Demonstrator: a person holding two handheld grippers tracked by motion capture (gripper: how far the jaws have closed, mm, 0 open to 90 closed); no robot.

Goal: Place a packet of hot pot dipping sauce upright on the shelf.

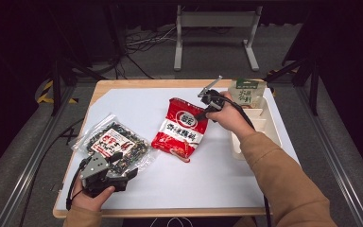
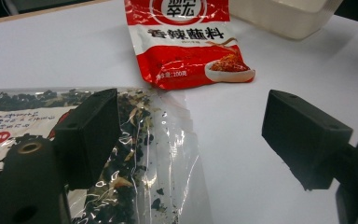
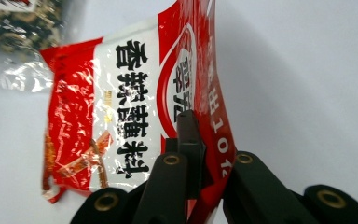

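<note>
Right gripper (image 3: pixel 198 154) clamped on top edge of red seasoning packet (image 1: pixel 181 127), packet trailing away from jaws toward clear bag of dried mix (image 1: pixel 116 142). White tray (image 1: pixel 257 127) just behind. Left gripper (image 2: pixel 191 135) spread wide, one jaw over clear bag, gripping nothing.

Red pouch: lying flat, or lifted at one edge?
Lifted at one edge: the right gripper is shut on the red pouch top edge, which folds upward; the rest lies on the table.

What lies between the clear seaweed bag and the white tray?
The red seasoning packet lies between the seaweed bag and the tray, its top edge pinched in the right claw; the high view shows it.
</note>
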